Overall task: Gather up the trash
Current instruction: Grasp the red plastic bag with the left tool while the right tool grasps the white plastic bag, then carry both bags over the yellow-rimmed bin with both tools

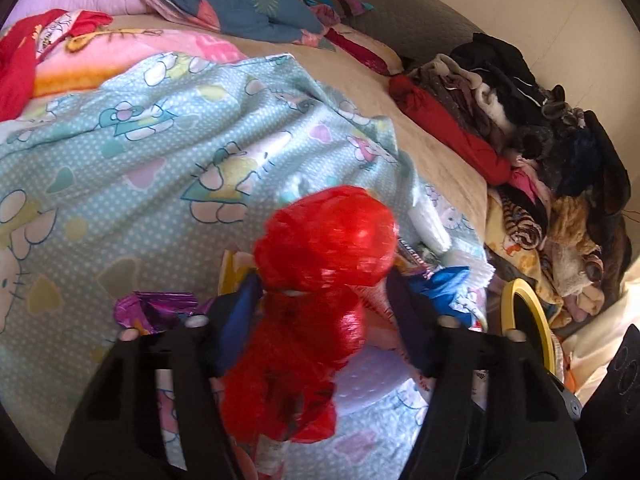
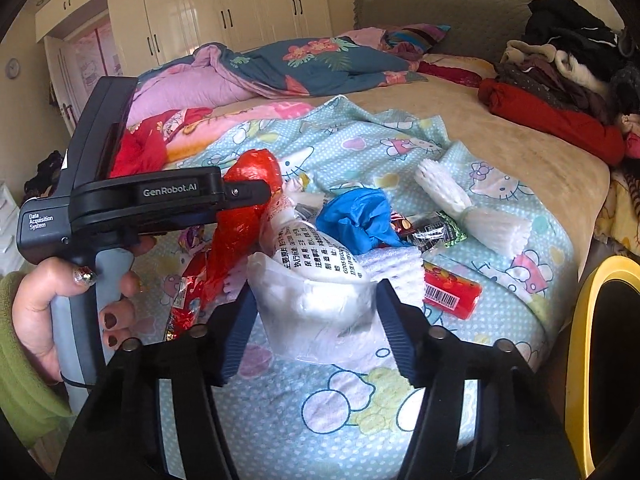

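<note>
A heap of trash lies on the light-blue cartoon sheet (image 2: pixel 360 420) of a bed. My left gripper (image 1: pixel 324 292) is shut on a crumpled red plastic bag (image 1: pixel 320 248), with both pads against its sides. From the right wrist view, the left gripper (image 2: pixel 264 192) is held by a hand in a green sleeve, and the red plastic bag (image 2: pixel 236 232) hangs from it. My right gripper (image 2: pixel 316 312) is shut on a white plastic bag (image 2: pixel 316 300) printed with black text. Behind it lie blue crumpled plastic (image 2: pixel 356 220), a white foam net (image 2: pixel 468 204) and a red barcode wrapper (image 2: pixel 452 292).
A yellow-rimmed black bin (image 2: pixel 580 340) stands at the bed's right edge. A purple foil wrapper (image 1: pixel 156 308) lies left of the left fingers. Piled clothes (image 2: pixel 560 80) fill the bed's far right, quilts (image 2: pixel 300 64) the far left. Cream wardrobes (image 2: pixel 200 12) line the back wall.
</note>
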`<act>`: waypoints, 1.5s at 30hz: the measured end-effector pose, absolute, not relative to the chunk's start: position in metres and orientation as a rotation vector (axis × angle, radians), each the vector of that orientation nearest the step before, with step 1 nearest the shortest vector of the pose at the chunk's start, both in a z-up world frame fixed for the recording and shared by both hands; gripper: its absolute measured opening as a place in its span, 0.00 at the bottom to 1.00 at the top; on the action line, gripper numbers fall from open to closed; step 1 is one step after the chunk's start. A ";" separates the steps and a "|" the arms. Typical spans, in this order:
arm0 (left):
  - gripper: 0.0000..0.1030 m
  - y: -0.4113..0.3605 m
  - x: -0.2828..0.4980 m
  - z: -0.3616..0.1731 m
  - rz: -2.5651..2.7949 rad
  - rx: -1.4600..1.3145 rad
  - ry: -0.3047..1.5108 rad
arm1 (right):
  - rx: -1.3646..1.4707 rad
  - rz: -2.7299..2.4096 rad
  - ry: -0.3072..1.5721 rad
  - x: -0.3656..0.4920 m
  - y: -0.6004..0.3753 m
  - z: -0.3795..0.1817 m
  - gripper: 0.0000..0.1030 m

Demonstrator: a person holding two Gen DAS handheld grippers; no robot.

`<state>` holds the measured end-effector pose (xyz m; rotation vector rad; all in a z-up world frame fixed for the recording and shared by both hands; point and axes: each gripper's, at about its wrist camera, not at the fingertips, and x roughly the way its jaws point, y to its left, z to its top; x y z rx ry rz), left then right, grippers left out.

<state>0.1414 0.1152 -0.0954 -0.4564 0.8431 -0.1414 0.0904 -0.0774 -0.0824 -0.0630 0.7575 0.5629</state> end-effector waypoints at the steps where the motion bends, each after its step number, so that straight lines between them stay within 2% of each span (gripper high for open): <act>1: 0.41 0.115 0.140 -0.094 -0.144 -0.462 0.840 | -0.064 0.559 0.749 0.088 -0.079 -0.080 0.49; 2: 0.35 0.116 0.139 -0.092 -0.146 -0.473 0.831 | -0.062 0.556 0.744 0.088 -0.081 -0.078 0.48; 5: 0.33 0.117 0.135 -0.083 -0.156 -0.503 0.797 | -0.052 0.551 0.729 0.085 -0.087 -0.070 0.45; 12: 0.32 0.121 0.125 -0.046 -0.162 -0.540 0.658 | -0.029 0.535 0.652 0.077 -0.104 -0.045 0.43; 20: 0.32 0.116 0.117 -0.024 -0.183 -0.534 0.601 | -0.002 0.498 0.588 0.082 -0.115 -0.027 0.43; 36: 0.31 0.061 0.108 -0.034 -0.254 -0.443 0.653 | 0.172 0.437 0.596 0.100 -0.145 -0.029 0.43; 45: 0.31 0.029 0.106 -0.031 -0.310 -0.404 0.661 | 0.226 0.389 0.542 0.100 -0.182 -0.014 0.43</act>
